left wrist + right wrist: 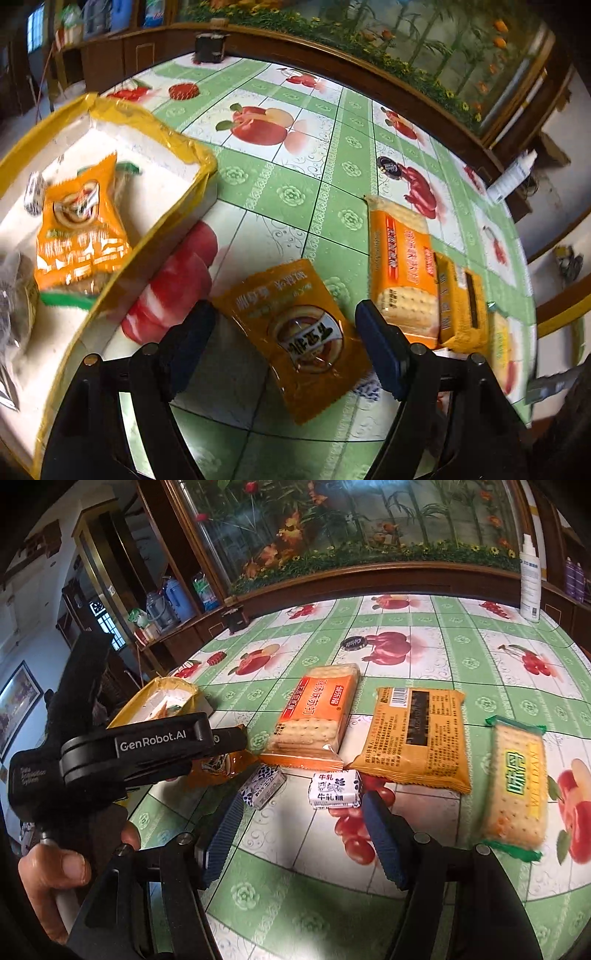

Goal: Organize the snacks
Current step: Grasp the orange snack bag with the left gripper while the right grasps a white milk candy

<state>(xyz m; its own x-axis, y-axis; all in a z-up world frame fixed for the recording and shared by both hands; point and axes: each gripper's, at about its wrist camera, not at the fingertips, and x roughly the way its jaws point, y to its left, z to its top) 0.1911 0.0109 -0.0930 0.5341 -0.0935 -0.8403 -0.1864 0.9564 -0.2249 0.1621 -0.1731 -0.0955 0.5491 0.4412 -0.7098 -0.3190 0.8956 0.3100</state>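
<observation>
Directly between the spread blue pads of the left gripper [284, 347] lies the orange snack packet [295, 332], flat on the tablecloth [280, 184], long axis slanting across the gap, just right of the yellow-rimmed tray [192, 155]. Nothing gripped yet. Glossy, crinkly film, thin and pliant. Right gripper [301, 834] likewise open and empty, near the white candy [334, 788].

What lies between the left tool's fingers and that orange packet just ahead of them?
Nothing visible. The left gripper hangs open over the orange packet, which lies flat on the table, with no other snack over it.
</observation>
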